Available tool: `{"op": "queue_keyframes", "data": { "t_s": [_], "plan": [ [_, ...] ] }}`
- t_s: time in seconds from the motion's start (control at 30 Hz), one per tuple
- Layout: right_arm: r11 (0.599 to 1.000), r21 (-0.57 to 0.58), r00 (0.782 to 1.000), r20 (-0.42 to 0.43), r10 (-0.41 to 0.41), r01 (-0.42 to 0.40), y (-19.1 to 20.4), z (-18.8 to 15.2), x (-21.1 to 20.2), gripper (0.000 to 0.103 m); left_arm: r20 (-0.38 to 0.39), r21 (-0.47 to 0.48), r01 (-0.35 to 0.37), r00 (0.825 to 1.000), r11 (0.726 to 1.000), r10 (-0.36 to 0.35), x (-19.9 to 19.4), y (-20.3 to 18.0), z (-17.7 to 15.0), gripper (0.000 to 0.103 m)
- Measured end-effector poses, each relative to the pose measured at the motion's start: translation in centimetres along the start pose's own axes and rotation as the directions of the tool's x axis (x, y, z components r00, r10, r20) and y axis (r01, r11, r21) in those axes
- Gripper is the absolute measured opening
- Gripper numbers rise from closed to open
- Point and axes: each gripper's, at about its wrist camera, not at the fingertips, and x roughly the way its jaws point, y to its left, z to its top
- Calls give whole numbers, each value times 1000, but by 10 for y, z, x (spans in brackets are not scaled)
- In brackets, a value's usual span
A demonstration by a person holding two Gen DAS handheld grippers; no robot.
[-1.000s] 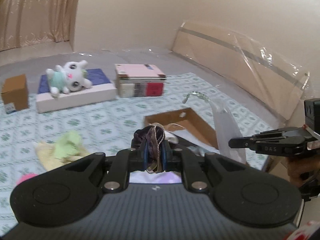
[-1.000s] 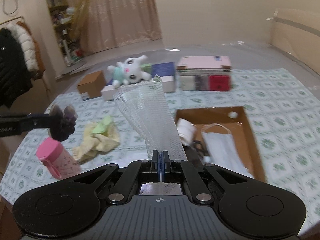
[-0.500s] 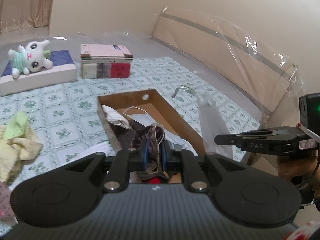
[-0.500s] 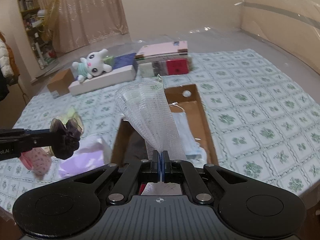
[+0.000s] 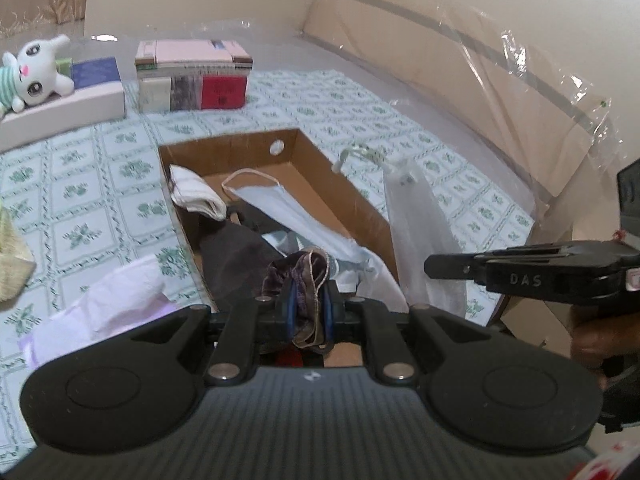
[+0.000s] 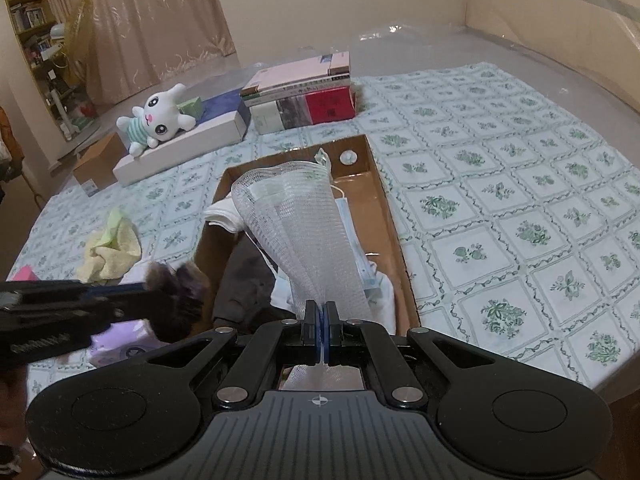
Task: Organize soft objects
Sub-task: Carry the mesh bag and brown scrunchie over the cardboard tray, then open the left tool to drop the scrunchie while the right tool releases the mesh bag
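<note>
Left wrist view: left gripper (image 5: 307, 307) pinches a scrunchie (image 5: 305, 276) over the box (image 5: 224, 148); right gripper (image 6: 322, 330) clamps a mesh bag (image 6: 304, 232).

a patterned bed and its load

the bed (image 6: 520, 184), spread with a green floral sheet, carries an open cardboard box (image 6: 390, 224), stacked books (image 6: 304, 92), a flat white box (image 6: 180, 146), a yellow cloth (image 6: 110, 250), lilac tissue paper (image 5: 116, 300) and a small brown carton (image 6: 96, 164).

Cardboard box (image 6: 390, 216) crowded; right cloth (image 6: 520, 184) bare.
</note>
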Motion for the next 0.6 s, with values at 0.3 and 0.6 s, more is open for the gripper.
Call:
{"op": "queue_keyframes", "data": {
  "t_s": [0.3, 0.6],
  "plan": [
    [1000, -3, 1000, -19, -2, 2, -7, 0, 14, 1, -48, 41, -23, 999, 999, 25, 37, -7, -8, 15],
    [1000, -15, 999, -39, -15, 14, -13, -4, 24, 1, -52, 93, -38, 998, 995, 43, 38, -9, -12, 32]
  ]
}}
